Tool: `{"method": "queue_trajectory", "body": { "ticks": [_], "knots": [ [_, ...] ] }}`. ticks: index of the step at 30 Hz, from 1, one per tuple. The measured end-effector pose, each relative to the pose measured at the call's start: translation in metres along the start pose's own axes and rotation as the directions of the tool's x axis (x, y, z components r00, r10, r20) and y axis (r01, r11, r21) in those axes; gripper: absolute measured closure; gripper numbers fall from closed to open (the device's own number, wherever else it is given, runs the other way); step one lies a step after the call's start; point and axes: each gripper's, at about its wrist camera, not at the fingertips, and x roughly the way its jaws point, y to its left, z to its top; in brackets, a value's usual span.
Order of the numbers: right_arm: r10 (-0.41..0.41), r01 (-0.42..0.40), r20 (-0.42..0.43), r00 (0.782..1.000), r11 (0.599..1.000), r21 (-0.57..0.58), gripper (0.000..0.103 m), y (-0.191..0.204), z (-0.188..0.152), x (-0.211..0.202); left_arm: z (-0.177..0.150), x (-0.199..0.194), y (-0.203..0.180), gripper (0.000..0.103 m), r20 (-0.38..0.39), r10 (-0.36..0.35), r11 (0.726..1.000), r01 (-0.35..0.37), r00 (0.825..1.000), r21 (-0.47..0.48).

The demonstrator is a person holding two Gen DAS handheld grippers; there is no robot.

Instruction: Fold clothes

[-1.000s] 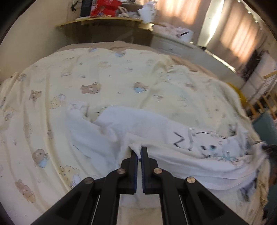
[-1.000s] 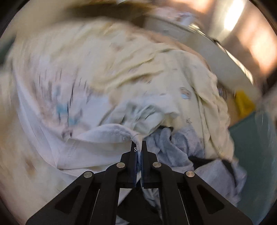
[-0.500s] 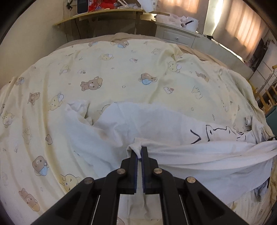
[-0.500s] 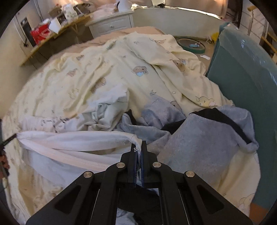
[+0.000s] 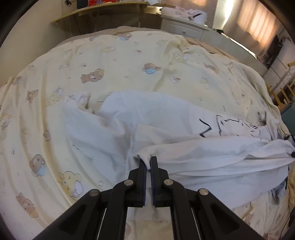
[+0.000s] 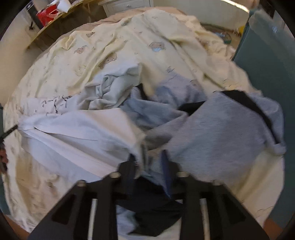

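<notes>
A white T-shirt with a black line drawing lies spread across the bed, its hem stretched to the right. My left gripper is shut on a bunched corner of that hem. In the right wrist view the same white T-shirt runs from the left edge toward my right gripper. That gripper is blurred and open, its fingers wide apart. The shirt's loose corner hangs just by its left finger, with nothing clamped between the two.
A yellow bear-print cover spreads over the bed. A heap of clothes lies ahead of the right gripper: a grey garment with black trim, a light blue one, a dark one. A teal panel stands at the right. A shelf and dresser line the far wall.
My right gripper has opened and let go of the T-shirt's hem corner, which now sags. The left gripper keeps its hold, and the shirt lies a little flatter.
</notes>
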Motion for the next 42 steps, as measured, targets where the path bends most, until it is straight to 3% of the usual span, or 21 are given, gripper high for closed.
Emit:
{"method": "queue_trajectory", "body": {
  "ticks": [1, 4, 6, 8, 9, 10, 13, 16, 20, 21, 22, 27, 29, 31, 32, 33, 34, 36, 37, 39, 42],
  "knots": [
    [-0.009, 0.009, 0.017, 1.0, 1.0, -0.019, 0.026, 0.0, -0.004, -0.004, -0.001, -0.001, -0.003, 0.099, 0.003, -0.01, 1.0, 0.01, 1.0, 0.009],
    [-0.061, 0.073, 0.117, 0.991, 0.992, -0.099, 0.023, 0.005, -0.016, -0.027, -0.003, -0.002, -0.012, 0.099, 0.008, -0.037, 0.999, 0.036, 0.999, 0.036],
    [-0.112, 0.145, 0.206, 0.972, 0.978, -0.151, 0.023, 0.014, -0.022, -0.046, -0.005, -0.004, -0.016, 0.099, 0.013, -0.047, 0.998, 0.046, 0.999, 0.045],
    [-0.152, 0.215, 0.266, 0.952, 0.95, -0.228, 0.025, 0.031, -0.027, -0.058, -0.005, -0.006, -0.019, 0.099, 0.013, -0.058, 0.998, 0.057, 0.998, 0.041],
    [-0.173, 0.254, 0.284, 0.943, 0.926, -0.279, 0.034, 0.045, -0.029, -0.058, -0.005, -0.006, -0.021, 0.099, 0.014, -0.059, 0.997, 0.058, 0.998, 0.041],
    [-0.198, 0.296, 0.297, 0.934, 0.894, -0.336, 0.045, 0.062, -0.03, -0.055, -0.006, -0.006, -0.021, 0.099, 0.014, -0.059, 0.997, 0.059, 0.998, 0.041],
    [-0.276, 0.415, 0.339, 0.899, 0.781, -0.466, 0.051, 0.105, -0.033, -0.039, -0.008, -0.008, -0.021, 0.099, 0.014, -0.058, 0.998, 0.058, 0.998, 0.034],
    [-0.413, 0.576, 0.402, 0.817, 0.578, -0.578, 0.051, 0.133, -0.042, 0.003, -0.01, -0.013, -0.018, 0.099, 0.015, -0.053, 0.998, 0.053, 0.998, 0.023],
    [-0.528, 0.746, 0.55, 0.647, 0.292, -0.598, 0.05, 0.146, -0.063, 0.039, -0.011, -0.018, -0.015, 0.099, 0.02, -0.063, 0.998, 0.063, 0.998, 0.005],
    [-0.539, 0.771, 0.58, 0.61, 0.235, -0.592, 0.05, 0.148, -0.068, 0.045, -0.012, -0.019, -0.015, 0.099, 0.02, -0.066, 0.998, 0.066, 0.998, 0.004],
    [-0.542, 0.78, 0.593, 0.596, 0.215, -0.588, 0.05, 0.149, -0.071, 0.049, -0.012, -0.019, -0.016, 0.099, 0.019, -0.066, 0.998, 0.066, 0.998, 0.009],
    [-0.585, 0.8, 0.579, 0.568, 0.225, -0.557, 0.051, 0.14, -0.067, 0.058, -0.016, -0.019, -0.019, 0.099, 0.014, -0.061, 0.998, 0.061, 0.998, 0.031],
    [-0.597, 0.808, 0.584, 0.55, 0.203, -0.553, 0.053, 0.136, -0.064, 0.061, -0.017, -0.018, -0.018, 0.099, 0.012, -0.06, 0.998, 0.059, 0.998, 0.028],
    [-0.605, 0.822, 0.596, 0.527, 0.186, -0.537, 0.067, 0.132, -0.059, 0.061, -0.018, -0.018, -0.018, 0.099, 0.013, -0.057, 0.998, 0.057, 0.998, 0.025],
    [-0.609, 0.823, 0.59, 0.53, 0.201, -0.532, 0.072, 0.13, -0.055, 0.059, -0.019, -0.018, -0.018, 0.099, 0.015, -0.058, 0.998, 0.058, 0.998, 0.024],
    [-0.61, 0.82, 0.579, 0.542, 0.233, -0.523, 0.088, 0.128, -0.05, 0.053, -0.02, -0.018, -0.018, 0.099, 0.016, -0.059, 0.998, 0.059, 0.998, 0.021],
    [-0.6, 0.819, 0.577, 0.554, 0.268, -0.508, 0.096, 0.128, -0.048, 0.044, -0.021, -0.017, -0.017, 0.099, 0.017, -0.061, 0.998, 0.06, 0.998, 0.017],
    [-0.567, 0.818, 0.594, 0.571, 0.326, -0.474, 0.096, 0.131, -0.048, 0.023, -0.023, -0.017, -0.017, 0.099, 0.019, -0.063, 0.998, 0.063, 0.998, 0.011],
    [-0.55, 0.806, 0.591, 0.591, 0.366, -0.465, 0.096, 0.135, -0.047, 0.012, -0.024, -0.016, -0.017, 0.099, 0.019, -0.064, 0.998, 0.064, 0.998, 0.006],
    [-0.511, 0.758, 0.562, 0.651, 0.469, -0.452, 0.097, 0.14, -0.043, -0.012, -0.027, -0.016, -0.015, 0.099, 0.022, -0.069, 0.998, 0.069, 0.997, 0.0],
    [-0.478, 0.688, 0.504, 0.72, 0.588, -0.425, 0.097, 0.134, -0.038, -0.024, -0.025, -0.02, -0.007, 0.098, 0.041, -0.074, 0.997, 0.075, 0.996, -0.01]
  ]
}}
